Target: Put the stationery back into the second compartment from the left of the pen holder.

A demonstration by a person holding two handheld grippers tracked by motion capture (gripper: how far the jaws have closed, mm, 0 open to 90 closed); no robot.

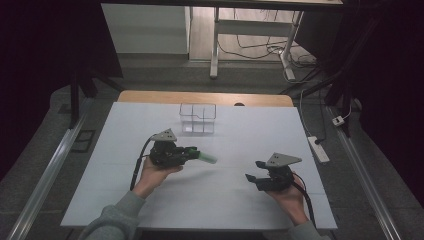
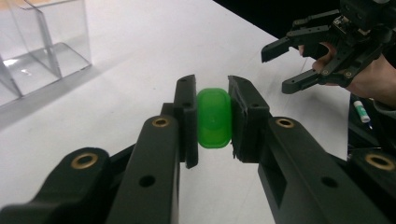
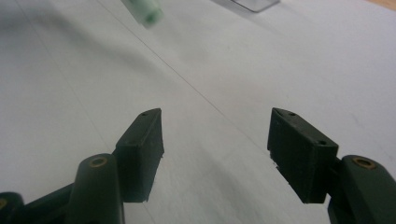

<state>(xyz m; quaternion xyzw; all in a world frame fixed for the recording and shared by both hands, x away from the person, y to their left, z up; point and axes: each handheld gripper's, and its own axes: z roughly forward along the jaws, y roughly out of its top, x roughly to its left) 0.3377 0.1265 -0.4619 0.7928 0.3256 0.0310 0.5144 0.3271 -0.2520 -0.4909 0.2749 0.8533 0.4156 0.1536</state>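
You've got the green tube (image 1: pixel 205 158) pinched end-on in your left tongs (image 2: pixel 214 119), jaws closed snug on it so it sticks out level above the tabletop (image 1: pixel 120 190), probably so you can carry it over and drop it into the clear divided box (image 1: pixel 198 119) just beyond those tongs. Your right tongs (image 1: pixel 255 171) sit well apart off to the side, spread wide with nothing between the jaws and touching nothing.
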